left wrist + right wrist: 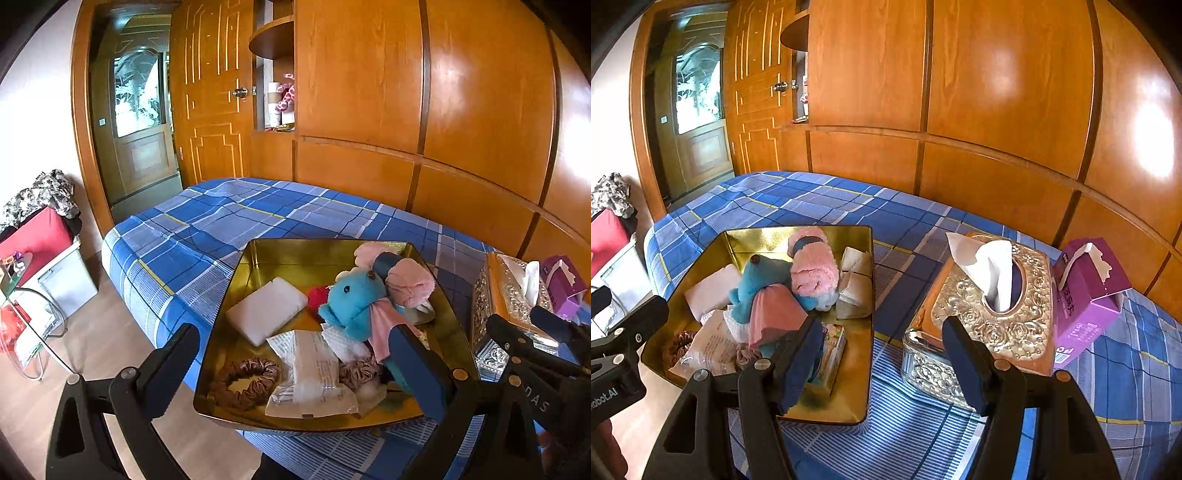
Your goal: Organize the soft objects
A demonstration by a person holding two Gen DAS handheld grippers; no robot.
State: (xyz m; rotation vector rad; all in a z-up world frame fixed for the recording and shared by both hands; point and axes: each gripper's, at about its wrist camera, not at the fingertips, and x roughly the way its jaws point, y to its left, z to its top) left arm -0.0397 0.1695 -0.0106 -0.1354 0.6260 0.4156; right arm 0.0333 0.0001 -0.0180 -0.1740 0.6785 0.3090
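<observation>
Right gripper (882, 363): jaws wide apart, nothing btwn them, hanging over the bed between the gold tray (866, 369) and the silver tissue box (993, 317). Left gripper (295, 365): also spread wide w/ nothing held, above the tray's near edge.

Soft stuff all lies in the tray: blue plush toy (351, 299), white pad (267, 310), brown scrunchie (245, 380), plastic-wrapped pack (314, 373).

Step, prob.: between picks, choosing a target. Next move needs a drop onto one loose item w/o snagging neighbours.

Blue plaid bedsheet (916, 221), purple tissue box (1086, 295) just beside the silver one, wood wardrobe wall (997, 92) behind.
</observation>
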